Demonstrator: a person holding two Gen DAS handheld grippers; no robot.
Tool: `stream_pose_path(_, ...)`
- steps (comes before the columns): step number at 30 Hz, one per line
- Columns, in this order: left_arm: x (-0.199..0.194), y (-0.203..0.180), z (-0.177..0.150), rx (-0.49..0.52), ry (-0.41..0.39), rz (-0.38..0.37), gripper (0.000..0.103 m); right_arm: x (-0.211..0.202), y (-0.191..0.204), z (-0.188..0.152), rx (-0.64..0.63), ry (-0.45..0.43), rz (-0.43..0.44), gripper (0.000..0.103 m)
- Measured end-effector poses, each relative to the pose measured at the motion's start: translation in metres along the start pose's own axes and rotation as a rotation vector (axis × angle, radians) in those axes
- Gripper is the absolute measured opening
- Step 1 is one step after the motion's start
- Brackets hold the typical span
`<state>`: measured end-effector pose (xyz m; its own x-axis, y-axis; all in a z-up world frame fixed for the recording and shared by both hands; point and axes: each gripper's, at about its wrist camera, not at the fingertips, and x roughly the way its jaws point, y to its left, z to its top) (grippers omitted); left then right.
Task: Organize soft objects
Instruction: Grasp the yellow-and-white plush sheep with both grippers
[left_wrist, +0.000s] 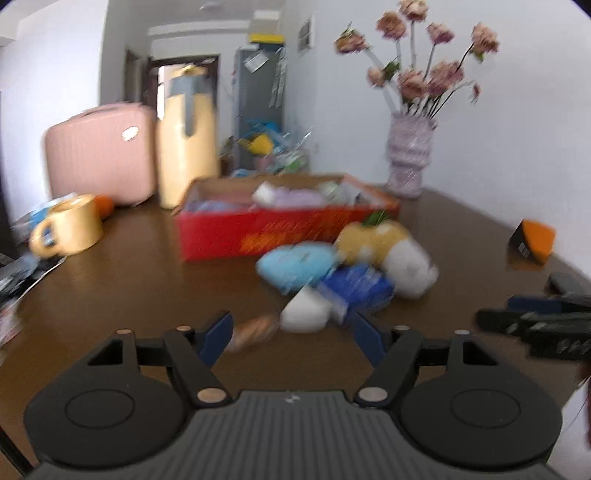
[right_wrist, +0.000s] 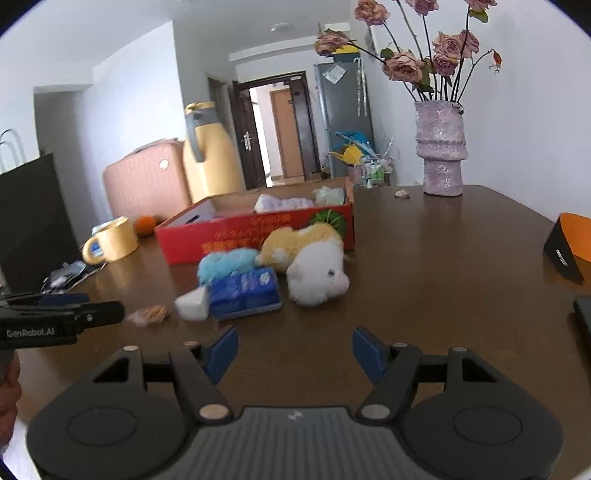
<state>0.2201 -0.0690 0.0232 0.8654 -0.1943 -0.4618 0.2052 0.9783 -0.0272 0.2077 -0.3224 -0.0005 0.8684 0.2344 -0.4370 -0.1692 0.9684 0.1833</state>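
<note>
My left gripper: jaws apart, nothing between them, hanging above the brown surface; the left view is blurred.
My right gripper: jaws apart too, nothing between them, only bare surface ahead.
Each seen from the other: my right gripper shows at the right edge of the left view, my left one at the left edge of the right view.
Soft things still out: a cluster in front of the red box.
Blue plush: at the left of the cluster, close to the box's front wall.
Yellow-and-white plush: right of the blue one, up against the box front.
White plush: the nearest to me on the right side, touching the yellow-and-white one.
Blue pack: lies in front of the blue plush, touching it.
White block: just left of the blue pack, touching it.
Small brownish thing: left of the white block, apart from it; I cannot tell what it is.
Inside the box: a pale purple soft thing and a pale green one at the right end.
Behind the box: a yellow jug and a pink suitcase.
Left of the box: a yellow mug with an orange beside it.
Far right corner: a vase of pink flowers.
</note>
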Motion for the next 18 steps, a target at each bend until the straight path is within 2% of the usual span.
stream_pose_path(2, 0.02, -0.007, 0.015, 0.011, -0.03, -0.052, 0.072, 0.021, -0.006, 0.011, 0.038, 0.003, -0.019, 0.068)
stream_pose_path(5, 0.065, -0.02, 0.044, 0.052, -0.017, -0.132, 0.072, 0.055, -0.015, 0.026, 0.082, 0.005, -0.017, 0.068)
stream_pose_path(8, 0.113, -0.03, 0.068, 0.045, 0.016, -0.196, 0.072, 0.089, -0.021, 0.04, 0.097, 0.006, -0.034, 0.067)
stream_pose_path(10, 0.144, -0.032, 0.077, 0.01, 0.049, -0.19, 0.071, 0.11, -0.025, 0.046, 0.115, 0.022, -0.037, 0.067)
stream_pose_path(12, 0.176, -0.03, 0.083, -0.026, 0.126, -0.241, 0.07, 0.124, -0.028, 0.049, 0.131, 0.039, -0.017, 0.067)
stream_pose_path(13, 0.187, -0.028, 0.083, -0.045, 0.158, -0.259, 0.068, 0.13, -0.029, 0.05, 0.142, 0.052, -0.004, 0.067)
stream_pose_path(14, 0.2, -0.026, 0.084, -0.066, 0.192, -0.281, 0.06, 0.134, -0.031, 0.05, 0.15, 0.06, 0.01, 0.067)
stream_pose_path(15, 0.207, -0.025, 0.083, -0.08, 0.21, -0.296, 0.053, 0.139, -0.031, 0.049, 0.152, 0.068, 0.016, 0.058)
stream_pose_path(16, 0.211, -0.023, 0.083, -0.095, 0.218, -0.318, 0.052, 0.142, -0.031, 0.049, 0.148, 0.077, 0.02, 0.051)
stream_pose_path(18, 0.214, -0.022, 0.082, -0.106, 0.212, -0.348, 0.047, 0.143, -0.031, 0.048, 0.139, 0.072, 0.022, 0.049)
